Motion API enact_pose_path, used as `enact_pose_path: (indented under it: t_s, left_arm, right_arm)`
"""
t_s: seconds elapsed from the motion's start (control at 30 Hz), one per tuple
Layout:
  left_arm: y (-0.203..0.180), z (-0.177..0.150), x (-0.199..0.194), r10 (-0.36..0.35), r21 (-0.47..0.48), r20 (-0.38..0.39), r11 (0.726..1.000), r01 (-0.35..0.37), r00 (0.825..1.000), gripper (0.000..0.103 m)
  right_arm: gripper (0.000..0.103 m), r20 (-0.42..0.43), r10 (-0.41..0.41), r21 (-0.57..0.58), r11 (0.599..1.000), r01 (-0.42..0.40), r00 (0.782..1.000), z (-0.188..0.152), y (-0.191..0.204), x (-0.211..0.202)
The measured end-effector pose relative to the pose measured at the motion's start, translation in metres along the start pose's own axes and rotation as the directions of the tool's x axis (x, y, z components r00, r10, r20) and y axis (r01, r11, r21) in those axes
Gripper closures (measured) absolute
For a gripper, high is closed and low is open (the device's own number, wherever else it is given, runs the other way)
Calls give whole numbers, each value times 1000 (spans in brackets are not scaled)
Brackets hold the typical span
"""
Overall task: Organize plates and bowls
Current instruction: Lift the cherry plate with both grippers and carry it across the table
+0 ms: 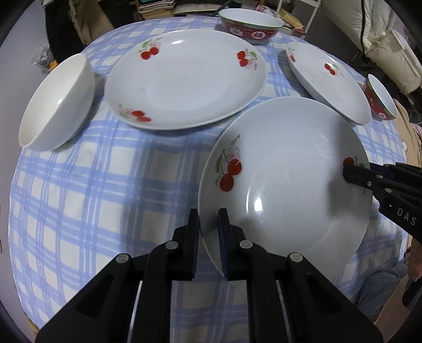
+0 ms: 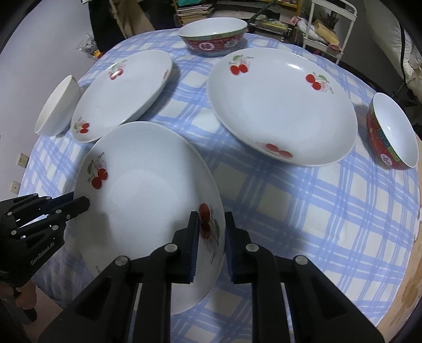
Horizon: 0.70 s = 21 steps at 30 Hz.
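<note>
1. The near plate (image 1: 284, 184) is glossy white ceramic, round and shallow, printed with red cherries. Both grippers hold it by opposite edges.
2. The left gripper (image 1: 208, 245) has its jaws astride the plate's left rim, one blue-padded finger on each side – pinching it. The right gripper (image 2: 211, 248) straddles the right rim over a cherry print; a gap shows beside the outer pad, so I cannot tell whether it clamps.
3. Two more cherry plates lie farther back: the far-left plate (image 1: 184, 79) and the far-right plate (image 2: 282, 105), apart from each other with cloth between them. In the left wrist view the held plate's far edge overlaps both of their near edges.
4. A plain white bowl (image 1: 56, 103) sits at the left edge, just beside the far-left plate. A red patterned bowl (image 2: 213, 37) stands at the far edge; a second red bowl (image 2: 391, 132) stands at the right edge.
5. The round bench wears a blue-and-cream checked cloth (image 2: 316, 211) – bare on the near right.
6. Beyond are stacked books (image 2: 195, 10) and a white metal rack (image 2: 332, 26).
</note>
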State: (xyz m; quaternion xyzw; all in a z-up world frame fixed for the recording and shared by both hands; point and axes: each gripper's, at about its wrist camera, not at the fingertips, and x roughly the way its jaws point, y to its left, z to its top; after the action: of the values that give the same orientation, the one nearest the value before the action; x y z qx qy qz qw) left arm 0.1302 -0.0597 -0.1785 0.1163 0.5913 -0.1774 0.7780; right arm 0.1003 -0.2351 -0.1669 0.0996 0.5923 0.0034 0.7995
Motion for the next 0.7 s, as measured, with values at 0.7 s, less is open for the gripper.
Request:
enact_pose_path:
  t_s: [0.7]
  left_arm:
    - [8, -38, -29, 62, -70, -27, 995, -64, 998, 89]
  right_arm:
    - [84, -51, 42, -84, 995, -46, 998, -33, 30, -3]
